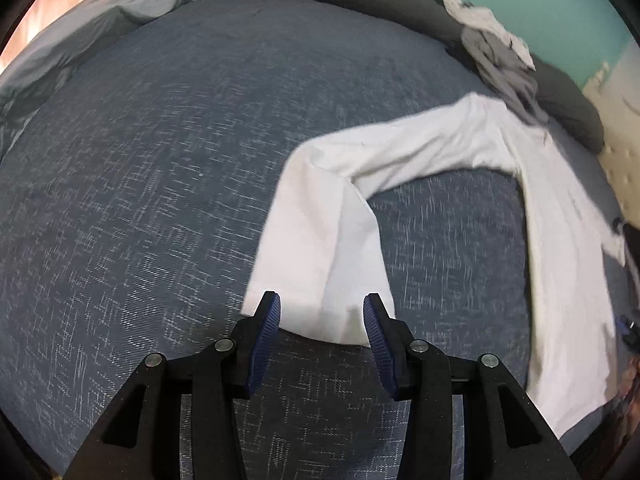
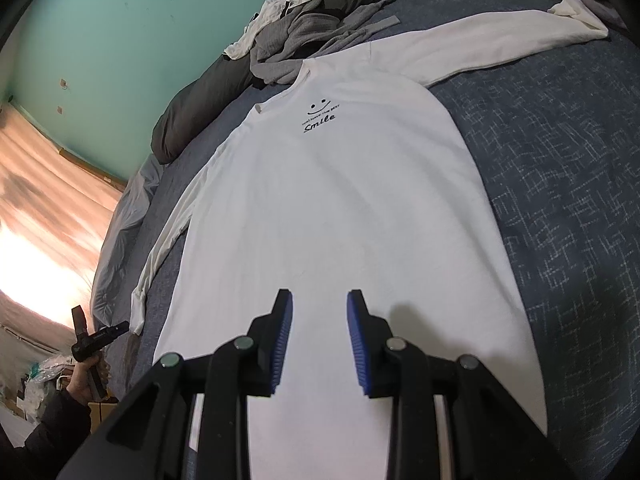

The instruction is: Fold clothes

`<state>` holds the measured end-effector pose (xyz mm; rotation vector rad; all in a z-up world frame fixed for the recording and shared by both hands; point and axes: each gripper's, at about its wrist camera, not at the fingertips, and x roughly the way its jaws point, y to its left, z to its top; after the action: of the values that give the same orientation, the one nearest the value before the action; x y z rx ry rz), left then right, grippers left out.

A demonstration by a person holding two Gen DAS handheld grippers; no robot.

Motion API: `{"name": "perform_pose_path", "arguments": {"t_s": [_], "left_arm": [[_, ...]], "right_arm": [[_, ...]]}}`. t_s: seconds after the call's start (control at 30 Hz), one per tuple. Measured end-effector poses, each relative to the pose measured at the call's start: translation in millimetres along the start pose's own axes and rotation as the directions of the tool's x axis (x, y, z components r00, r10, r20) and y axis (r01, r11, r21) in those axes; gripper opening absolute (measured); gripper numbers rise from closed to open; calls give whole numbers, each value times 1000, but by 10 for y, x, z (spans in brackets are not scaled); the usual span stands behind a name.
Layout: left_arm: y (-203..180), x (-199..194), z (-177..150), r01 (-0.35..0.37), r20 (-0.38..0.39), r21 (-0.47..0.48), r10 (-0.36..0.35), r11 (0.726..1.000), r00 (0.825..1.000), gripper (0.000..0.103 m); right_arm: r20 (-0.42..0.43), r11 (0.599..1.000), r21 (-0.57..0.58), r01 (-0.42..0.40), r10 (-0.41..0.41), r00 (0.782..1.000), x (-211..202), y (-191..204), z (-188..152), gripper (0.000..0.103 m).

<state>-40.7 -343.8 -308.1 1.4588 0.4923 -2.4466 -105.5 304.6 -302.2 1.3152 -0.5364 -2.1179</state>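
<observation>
A white long-sleeve shirt with a black "Smile" print lies flat, front up, on the blue patterned bed cover. My right gripper hovers open over the shirt's lower middle with nothing between its pads. In the left wrist view one sleeve bends out from the shirt's body and runs toward me. Its cuff end lies just beyond and below my left gripper, which is open, its blue pads clear of the cloth. The other sleeve stretches to the far right.
A grey garment and a white one are piled past the collar against a dark duvet along the teal wall. Pale bedding lies at the far left. A hand holding a black tool shows beside the bed.
</observation>
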Motion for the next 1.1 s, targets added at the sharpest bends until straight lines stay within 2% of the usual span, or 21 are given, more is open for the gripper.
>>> {"name": "perform_pose_path", "arguments": {"t_s": [0.03, 0.07, 0.1, 0.17, 0.27, 0.4, 0.53, 0.67, 0.87, 0.93, 1.03, 1.1], "left_arm": [[-24, 24, -2, -3, -8, 13, 3, 1000, 1000, 37], [-37, 41, -5, 0, -12, 20, 0, 1000, 1000, 22], [-39, 49, -9, 0, -13, 21, 0, 1000, 1000, 12], [-35, 21, -12, 6, -5, 19, -6, 1000, 1000, 5], [-26, -97, 7, 12, 19, 28, -13, 1000, 1000, 5], [144, -360, 112, 16, 80, -9, -15, 1000, 997, 5], [430, -581, 264, -44, 128, -51, 50, 998, 991, 5], [635, -662, 385, -102, 142, -66, 110, 993, 984, 4], [737, -556, 387, -116, 102, -86, 125, 989, 987, 5], [810, -569, 373, -112, 125, -123, 127, 986, 984, 3], [977, -599, 371, -46, 154, -208, 79, 977, 985, 3], [1081, -590, 368, -34, 149, -250, 73, 968, 986, 6]], "right_arm": [[1, 1000, 3, -2, 2, 1000, -1, -6, -4, 28], [2, 1000, 8, -5, 5, 1000, -4, -16, -10, 28], [3, 1000, 12, -7, 7, 1000, -9, -23, -15, 28], [5, 1000, 16, -8, 8, 1000, -21, -31, -26, 28], [2, 1000, 15, -7, 7, 1000, -32, -42, -37, 28], [0, 1000, 14, -9, 9, 1000, -42, -49, -44, 28], [1, 1000, 10, -14, 14, 1000, -36, -23, -46, 28], [-3, 1000, 7, -19, 19, 1000, -9, 20, -54, 28], [-12, 1000, -2, -19, 19, 1000, 22, 85, -66, 28], [-11, 1000, -3, -18, 18, 1000, 16, 96, -56, 28], [-9, 1000, -10, -13, 13, 1000, -5, 113, -39, 28], [-10, 1000, -12, -10, 10, 1000, -9, 115, -39, 28]]}}
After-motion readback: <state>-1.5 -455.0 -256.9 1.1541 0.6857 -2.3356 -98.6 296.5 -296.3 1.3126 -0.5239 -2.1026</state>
